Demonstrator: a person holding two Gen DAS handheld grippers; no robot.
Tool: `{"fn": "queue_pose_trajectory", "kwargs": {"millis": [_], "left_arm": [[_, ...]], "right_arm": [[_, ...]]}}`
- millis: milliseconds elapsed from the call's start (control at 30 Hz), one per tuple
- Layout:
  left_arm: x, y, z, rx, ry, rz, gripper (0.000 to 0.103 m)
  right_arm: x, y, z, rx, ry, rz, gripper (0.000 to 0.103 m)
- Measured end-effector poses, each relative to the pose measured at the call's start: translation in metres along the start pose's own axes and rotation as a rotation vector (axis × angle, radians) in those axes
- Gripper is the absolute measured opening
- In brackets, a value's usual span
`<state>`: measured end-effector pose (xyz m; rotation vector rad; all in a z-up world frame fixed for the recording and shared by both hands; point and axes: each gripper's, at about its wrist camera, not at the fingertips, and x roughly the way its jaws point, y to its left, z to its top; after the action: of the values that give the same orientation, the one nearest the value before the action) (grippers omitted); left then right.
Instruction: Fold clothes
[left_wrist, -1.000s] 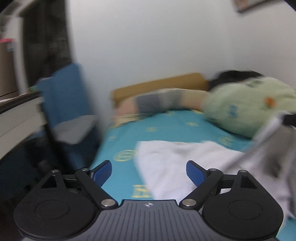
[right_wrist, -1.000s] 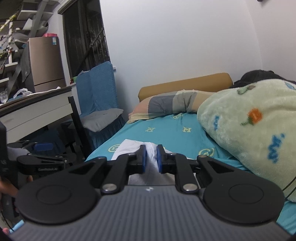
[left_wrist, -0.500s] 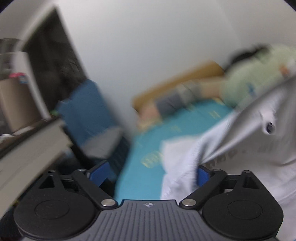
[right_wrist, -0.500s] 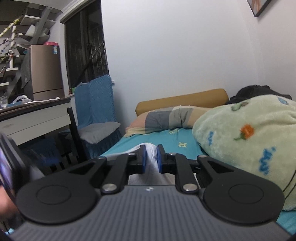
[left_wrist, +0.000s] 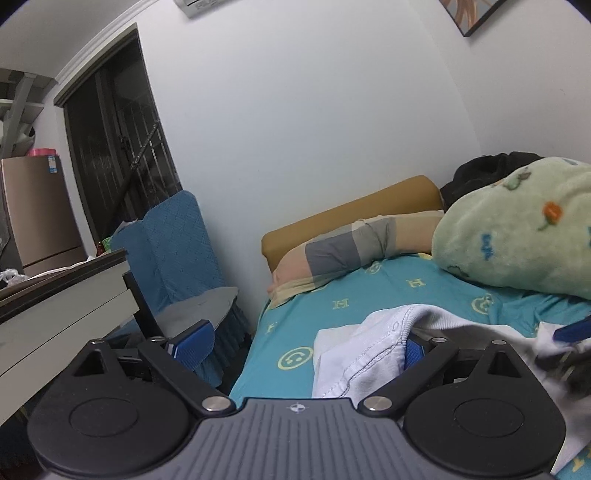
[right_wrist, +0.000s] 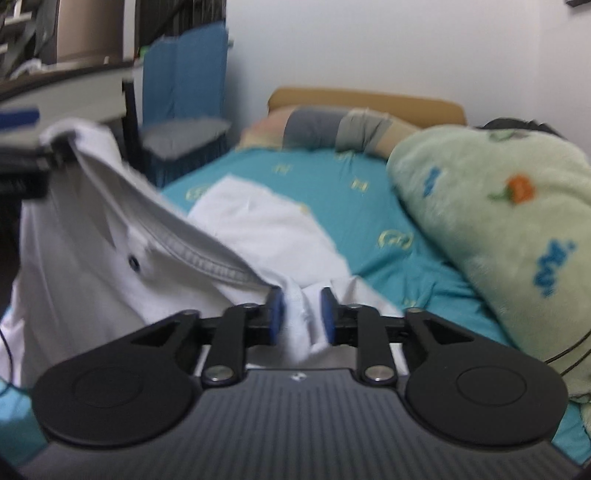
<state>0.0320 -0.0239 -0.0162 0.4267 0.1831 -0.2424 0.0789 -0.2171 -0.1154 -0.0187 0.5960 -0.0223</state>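
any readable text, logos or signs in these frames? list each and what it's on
"H": yellow letters repeated across the teal bedsheet, alongside smiley-face signs.
Sticker on the brown fridge: too small to read.
Crosshair mark on the left gripper body: a symbol, no words.
White shirt: no readable print.

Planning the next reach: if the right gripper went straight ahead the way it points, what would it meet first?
Probably the white shirt: its fabric already lies between the right gripper fingers, with the teal bedsheet just beyond.
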Motion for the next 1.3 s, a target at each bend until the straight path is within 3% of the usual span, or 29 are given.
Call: {"fn": "queue_pose_trajectory", "kwargs": {"millis": [100, 200, 333, 433, 567, 767, 967, 1033, 1133, 1300], "left_arm": [[0.001, 0.003, -0.002, -0.002, 0.015, -0.016, 0.099], [0.004, 0.002, -0.005, 0.002, 0.046, -0.022, 0.099], [0.010, -0.002, -0.010, -0.004, 0.099, -0.039, 0.099], [0.014, -0.007, -0.014, 0.015, 0.114, -0.066, 0.099], [0.013, -0.021, -0.019, 0.071, 0.110, -0.124, 0.098], [0.005, -0.046, -0.026, 0.154, 0.047, -0.204, 0.098], [0.013, -0.035, -0.021, 0.066, 0.037, -0.098, 0.098], [0.008, -0.027, -0.019, 0.040, -0.003, -0.159, 0.098], [-0.002, -0.034, -0.016, 0.079, -0.034, -0.259, 0.098], [0.004, -0.056, -0.022, 0.115, -0.043, -0.181, 0.098]], "right_arm": [[0.013, 0.003, -0.003, -0.013, 0.016, -0.027, 0.068], [0.017, -0.006, -0.004, 0.026, 0.012, -0.103, 0.068], [-0.018, -0.018, 0.005, 0.091, -0.213, -0.272, 0.068], [-0.053, -0.025, 0.012, 0.149, -0.387, -0.313, 0.068], [-0.079, -0.024, 0.013, 0.151, -0.507, -0.331, 0.068], [-0.090, -0.013, 0.012, 0.113, -0.547, -0.303, 0.068], [-0.095, -0.013, 0.013, 0.095, -0.571, -0.306, 0.068], [-0.097, -0.014, 0.014, 0.104, -0.574, -0.303, 0.068], [-0.100, -0.014, 0.013, 0.108, -0.576, -0.303, 0.068], [-0.107, -0.014, 0.012, 0.111, -0.596, -0.297, 0.068]]}}
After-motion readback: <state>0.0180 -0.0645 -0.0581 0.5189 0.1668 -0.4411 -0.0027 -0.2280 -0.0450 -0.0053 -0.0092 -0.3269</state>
